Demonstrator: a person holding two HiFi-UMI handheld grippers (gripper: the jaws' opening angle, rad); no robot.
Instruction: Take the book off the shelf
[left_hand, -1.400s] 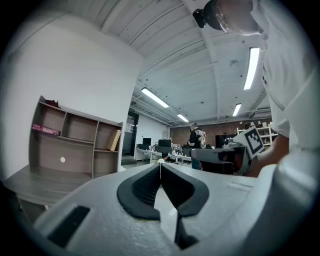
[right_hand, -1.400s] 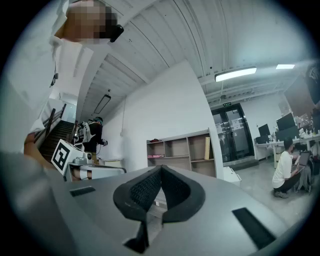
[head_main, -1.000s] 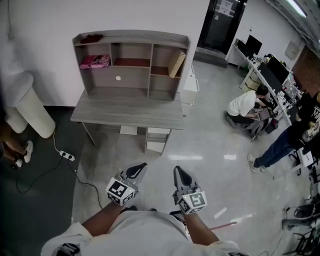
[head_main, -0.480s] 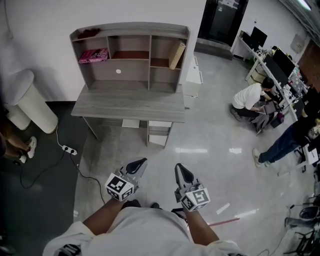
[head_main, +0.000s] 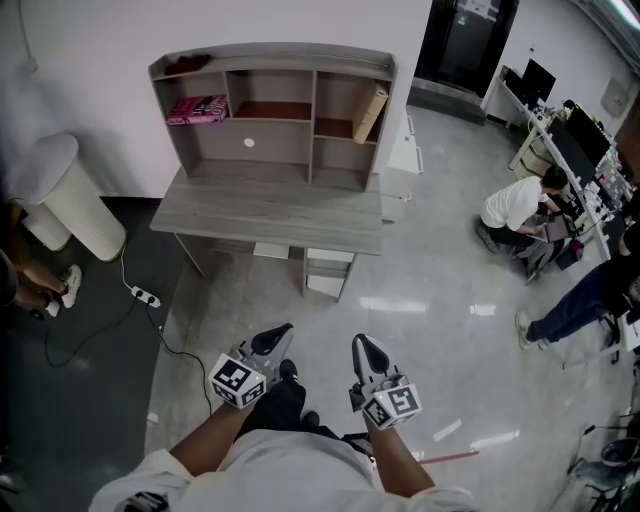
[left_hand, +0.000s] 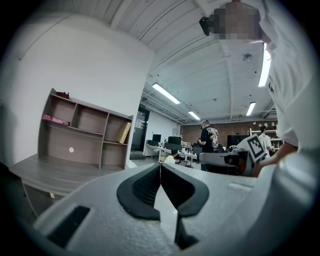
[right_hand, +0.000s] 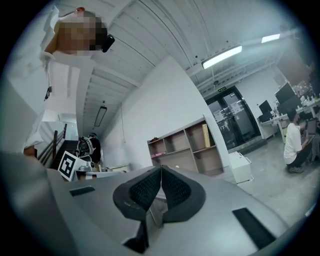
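- Shelf: grey wood unit with open compartments, standing at the back of a grey desk surface, against the white wall.
- Book: tan, in the shelf's upper right compartment, leaning tilted with its top toward the shelf's right side wall. Not touched by either gripper.
- Pink item: lies flat in the shelf's upper left compartment, well apart from the book.
- Left gripper: out on the floor in front of the shelf, well short of the surface, pointing toward the shelf. Its own view shows the black pads meeting at the tips, with nothing between them.
- Right gripper: just beside the left one, equally far from the shelf and also pointing toward it. Jaws closed pad to pad, empty.
- White ribbed cylinder: on the floor to the left of the shelf.
- Power strip: on the floor, left of the shelf and in front of it.
- Low white cabinet: just beside the shelf's right end.
- Person in a white top: crouched well to the right of the shelf, by the computer desks.
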